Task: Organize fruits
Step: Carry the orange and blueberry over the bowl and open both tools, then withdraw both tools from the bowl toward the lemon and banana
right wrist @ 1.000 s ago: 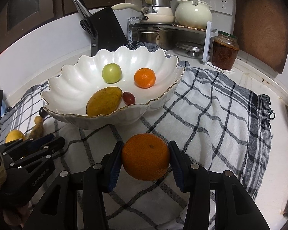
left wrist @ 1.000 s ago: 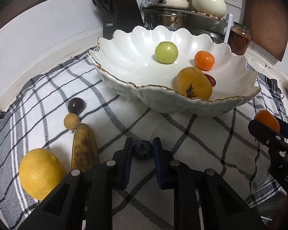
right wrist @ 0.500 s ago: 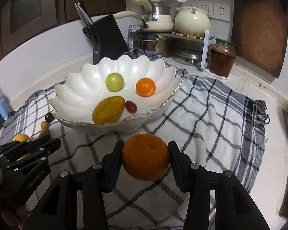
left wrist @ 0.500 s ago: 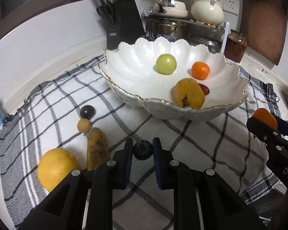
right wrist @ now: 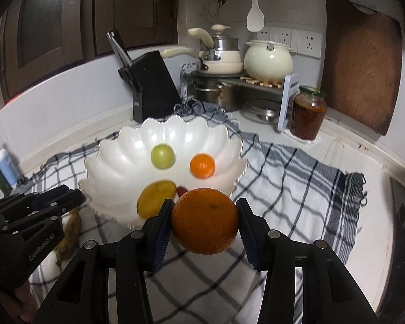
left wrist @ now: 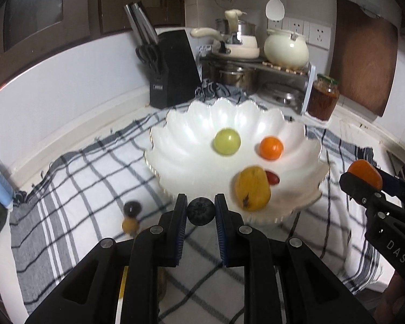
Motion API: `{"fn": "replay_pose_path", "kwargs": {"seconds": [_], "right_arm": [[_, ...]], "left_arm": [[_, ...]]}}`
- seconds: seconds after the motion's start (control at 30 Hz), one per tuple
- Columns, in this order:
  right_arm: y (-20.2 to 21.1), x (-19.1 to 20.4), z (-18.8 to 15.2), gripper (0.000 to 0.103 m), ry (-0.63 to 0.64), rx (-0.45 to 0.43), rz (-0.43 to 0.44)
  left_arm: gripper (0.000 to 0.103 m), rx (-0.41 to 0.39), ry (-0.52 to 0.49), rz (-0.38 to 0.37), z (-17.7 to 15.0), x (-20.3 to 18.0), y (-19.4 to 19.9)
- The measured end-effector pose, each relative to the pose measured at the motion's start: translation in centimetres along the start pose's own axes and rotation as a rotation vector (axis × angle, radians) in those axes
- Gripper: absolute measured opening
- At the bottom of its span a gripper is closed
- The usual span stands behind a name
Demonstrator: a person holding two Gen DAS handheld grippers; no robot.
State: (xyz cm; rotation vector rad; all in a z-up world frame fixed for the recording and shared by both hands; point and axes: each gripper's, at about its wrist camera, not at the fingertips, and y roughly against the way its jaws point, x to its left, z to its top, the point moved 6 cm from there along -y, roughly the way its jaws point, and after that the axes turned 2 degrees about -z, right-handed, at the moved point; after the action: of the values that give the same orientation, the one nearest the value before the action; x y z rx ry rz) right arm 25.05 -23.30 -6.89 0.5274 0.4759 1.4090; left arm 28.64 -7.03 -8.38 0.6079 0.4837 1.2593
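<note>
While the left gripper [left wrist: 201, 212] is raised above the checked cloth [left wrist: 75, 178], its fingers [left wrist: 178, 224] are closed narrowly on a dark blueberry [left wrist: 200, 211], which sits between the two blue pads at the near rim of the bowl [left wrist: 191, 140]. The right gripper [right wrist: 204, 224] holds a large orange [right wrist: 204, 220]; its fingers [right wrist: 160, 232] are spread wide to span the fruit and press on both its sides. Seen from the left wrist camera, that orange [left wrist: 365, 174] shows at the right edge, just right of the bowl.

Bowl contents, all apart from the held fruit:
- green round fruit [left wrist: 226, 141], far centre;
- small orange fruit [left wrist: 271, 148], to its right;
- yellow mango [left wrist: 252, 189], near right;
- small red fruit [left wrist: 272, 177], touching the mango's right side.

On the cloth, left of the bowl, lie a dark round fruit [left wrist: 132, 208] and a small tan fruit [left wrist: 130, 225] just near of it. A browned banana [right wrist: 71, 229] lies near left of the bowl in the right wrist view.

At the far side of the surface stand a knife block [left wrist: 172, 73], a rack of pots [left wrist: 256, 62] and a jar [left wrist: 322, 100].
</note>
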Motion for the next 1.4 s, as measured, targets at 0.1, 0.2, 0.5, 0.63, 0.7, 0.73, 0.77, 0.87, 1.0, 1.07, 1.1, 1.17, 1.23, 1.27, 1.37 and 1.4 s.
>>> {"fn": "replay_pose_path", "kwargs": {"seconds": [0.1, 0.2, 0.5, 0.63, 0.7, 0.73, 0.77, 0.87, 1.0, 1.07, 1.1, 1.17, 1.23, 1.27, 1.37, 1.4], "right_arm": [[-0.5, -0.2, 1.1, 0.048, 0.005, -0.007, -0.007], [-1.3, -0.3, 2.1, 0.048, 0.012, -0.01, -0.015], [-4.5, -0.3, 3.8, 0.048, 0.032, 0.008, -0.032], [-5.9, -0.2, 4.1, 0.048, 0.04, 0.023, -0.038], [-6.7, -0.1, 4.2, 0.048, 0.048, 0.033, -0.045], [-7.0, -0.1, 4.2, 0.048, 0.049, 0.038, -0.046], [-7.4, -0.1, 4.1, 0.048, 0.049, 0.046, -0.048], [-8.1, -0.1, 4.0, 0.048, 0.05, 0.065, -0.044], [-8.9, -0.1, 3.6, 0.048, 0.056, 0.09, -0.04], [-9.0, 0.0, 3.5, 0.048, 0.057, 0.094, -0.037], [-9.0, 0.0, 3.4, 0.049, 0.059, 0.095, -0.034], [-8.9, 0.0, 3.3, 0.054, 0.059, 0.099, -0.035], [-8.6, -0.1, 3.5, 0.07, 0.058, 0.085, -0.048], [-8.4, -0.1, 3.7, 0.077, 0.059, 0.074, -0.059], [-7.6, -0.2, 4.2, 0.085, 0.064, 0.046, -0.089], [-7.3, -0.2, 4.3, 0.087, 0.065, 0.039, -0.096]], "left_arm": [[0.021, -0.018, 0.004, 0.003, 1.3, 0.2, -0.1], [0.021, -0.024, 0.006, 0.006, 2.5, 0.6, -0.6], [0.021, -0.005, 0.015, 0.01, 4.3, 1.2, -3.3], [0.021, 0.02, 0.02, 0.011, 4.5, 1.6, -5.0], [0.022, 0.037, 0.016, 0.019, 4.5, 1.7, -6.0], [0.022, 0.042, 0.014, 0.019, 4.5, 1.7, -6.4], [0.022, 0.049, 0.016, 0.021, 4.4, 1.8, -6.8], [0.022, 0.06, 0.017, 0.024, 4.3, 1.8, -7.4], [0.024, 0.078, 0.032, 0.019, 4.0, 1.9, -7.9], [0.03, 0.081, 0.03, 0.022, 3.8, 1.8, -7.9], [0.033, 0.079, 0.029, 0.029, 3.8, 1.8, -7.8], [0.035, 0.079, 0.033, 0.032, 3.8, 1.9, -7.7], [0.04, 0.077, 0.035, 0.037, 3.9, 2.0, -7.5], [0.048, 0.072, 0.037, 0.04, 3.9, 2.1, -7.3], [0.061, 0.044, 0.041, 0.062, 4.1, 2.4, -6.5], [0.063, 0.04, 0.039, 0.068, 4.1, 2.5, -6.3]]}}
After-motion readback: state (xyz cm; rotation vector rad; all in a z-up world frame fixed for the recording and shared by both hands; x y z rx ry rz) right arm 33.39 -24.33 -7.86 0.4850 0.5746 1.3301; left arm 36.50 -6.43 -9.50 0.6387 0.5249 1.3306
